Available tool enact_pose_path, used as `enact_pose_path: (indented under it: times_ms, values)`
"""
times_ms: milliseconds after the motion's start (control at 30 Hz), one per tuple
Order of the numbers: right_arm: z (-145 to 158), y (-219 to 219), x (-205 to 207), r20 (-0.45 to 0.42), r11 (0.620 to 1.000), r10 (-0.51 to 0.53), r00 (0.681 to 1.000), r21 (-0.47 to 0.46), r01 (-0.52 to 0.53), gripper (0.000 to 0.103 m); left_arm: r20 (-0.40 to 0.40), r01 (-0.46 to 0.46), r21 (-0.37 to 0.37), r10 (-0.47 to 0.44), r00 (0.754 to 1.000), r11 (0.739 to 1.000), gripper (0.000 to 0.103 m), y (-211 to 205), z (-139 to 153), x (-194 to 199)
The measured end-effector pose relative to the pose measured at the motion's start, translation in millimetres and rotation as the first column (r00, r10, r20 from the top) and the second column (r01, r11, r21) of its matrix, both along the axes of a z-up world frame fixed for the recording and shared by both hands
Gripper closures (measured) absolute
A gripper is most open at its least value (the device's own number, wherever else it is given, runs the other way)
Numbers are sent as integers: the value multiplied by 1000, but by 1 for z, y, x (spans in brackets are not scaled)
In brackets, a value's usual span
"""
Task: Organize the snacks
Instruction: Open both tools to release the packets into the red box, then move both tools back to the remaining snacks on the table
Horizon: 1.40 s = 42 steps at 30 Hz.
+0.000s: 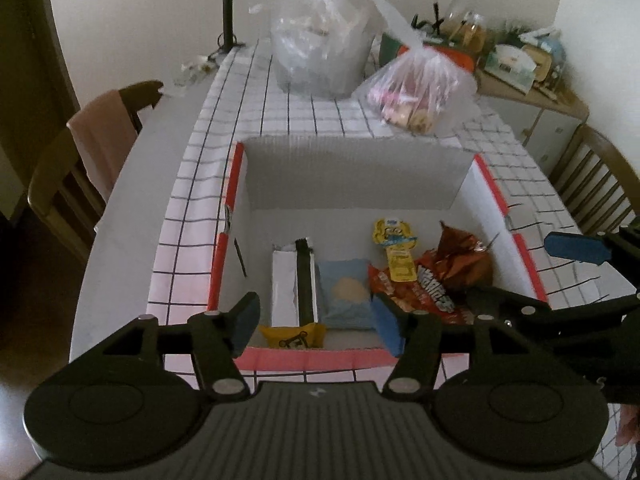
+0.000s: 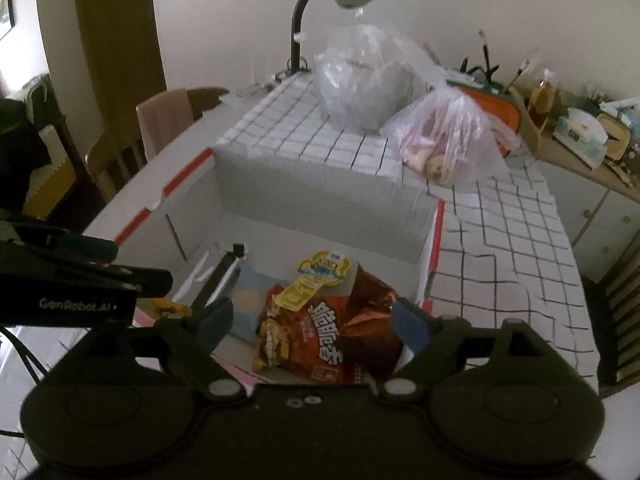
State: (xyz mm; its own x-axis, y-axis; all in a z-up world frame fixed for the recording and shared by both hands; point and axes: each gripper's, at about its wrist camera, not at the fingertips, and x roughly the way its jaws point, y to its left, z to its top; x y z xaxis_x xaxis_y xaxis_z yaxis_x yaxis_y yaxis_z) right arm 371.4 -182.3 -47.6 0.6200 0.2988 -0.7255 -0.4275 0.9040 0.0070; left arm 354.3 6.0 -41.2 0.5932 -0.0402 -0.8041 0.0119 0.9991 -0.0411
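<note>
White box (image 1: 356, 176), red-taped rim, on grid-cloth table (image 1: 320, 116). Inside: red snack bag (image 2: 304, 336), brown foil bag (image 2: 372, 300), blue packet (image 1: 346, 296), yellow pouch (image 1: 396, 248). Left tool (image 1: 316, 320) and right tool (image 2: 312, 320) both released, gripping nothing.

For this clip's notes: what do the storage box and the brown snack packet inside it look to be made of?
Box: apparently corrugated cardboard, matte white; its far wall shows fine ribbing, and the rims carry red strips.
Brown snack packet: likely metallised foil or plastic film, glossy; it is crumpled, with bright glints on its creases.
</note>
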Motion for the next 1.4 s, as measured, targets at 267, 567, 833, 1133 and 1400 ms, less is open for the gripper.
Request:
enact_pose_path:
  times_ms: [267, 567, 833, 1133, 1400]
  values:
    - [28, -10, -30, 67, 999, -14, 998, 46, 11, 6, 84, -2, -14, 3, 996, 1000, 34, 2, 31, -32]
    - [50, -26, -70, 102, 996, -14, 995, 94, 4, 2, 145, 17, -58, -8, 989, 998, 26, 12, 55, -74]
    - [51, -34, -110, 93, 994, 1, 996, 112, -11, 0, 207, 12, -65, 2, 978, 998, 21, 17, 61, -119]
    - [28, -45, -150, 44, 993, -8, 999, 122, 2, 0, 170, 81, -55, -70, 983, 995, 20, 14, 39, -161]
    - [-17, -61, -170, -38, 991, -65, 997, 112, 69, 0, 55, 115, -30, -113, 992, 993, 20, 12, -4, -179]
